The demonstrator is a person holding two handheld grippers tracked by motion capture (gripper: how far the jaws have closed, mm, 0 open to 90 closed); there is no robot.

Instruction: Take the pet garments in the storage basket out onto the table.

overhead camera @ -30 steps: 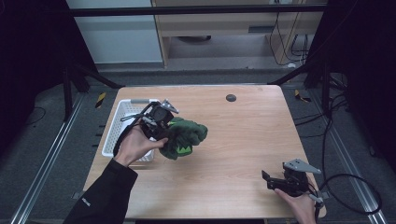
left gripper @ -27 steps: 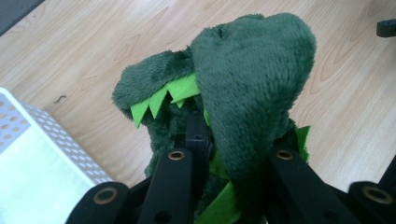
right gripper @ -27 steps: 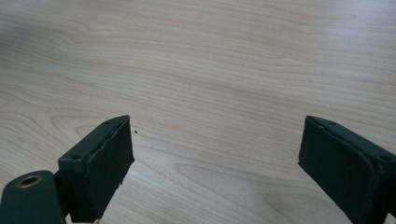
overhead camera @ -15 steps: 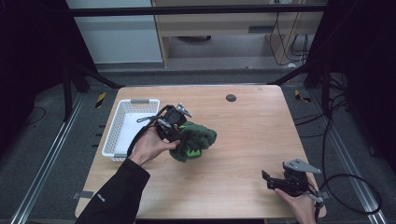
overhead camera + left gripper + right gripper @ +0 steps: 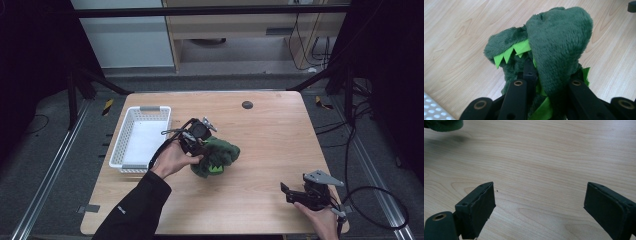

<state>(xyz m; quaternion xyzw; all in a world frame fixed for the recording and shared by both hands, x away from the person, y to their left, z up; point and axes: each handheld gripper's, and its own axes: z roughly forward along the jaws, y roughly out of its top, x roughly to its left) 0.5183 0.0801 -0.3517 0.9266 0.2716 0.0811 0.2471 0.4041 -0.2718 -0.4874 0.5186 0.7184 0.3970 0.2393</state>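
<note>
A dark green plush toy (image 5: 216,156) with bright green felt spikes (image 5: 509,52) hangs low over the middle of the wooden table (image 5: 265,135). My left gripper (image 5: 200,145) is shut on it, the plush bunched between the black jaws in the left gripper view (image 5: 549,85). Near the table's front right edge my right gripper (image 5: 290,192) rests in a hand, jaws wide apart with bare wood between them (image 5: 539,207). A corner of the green toy (image 5: 444,125) shows at the top left of the right gripper view.
A white plastic basket (image 5: 140,137) stands at the table's left side, just left of the left hand. A small dark round disc (image 5: 247,104) lies near the far edge. Dark floor, rails and cables surround the table.
My left gripper has carried the plush toy rightward, away from the basket, and lower toward the table's middle. The right gripper has stayed put.
</note>
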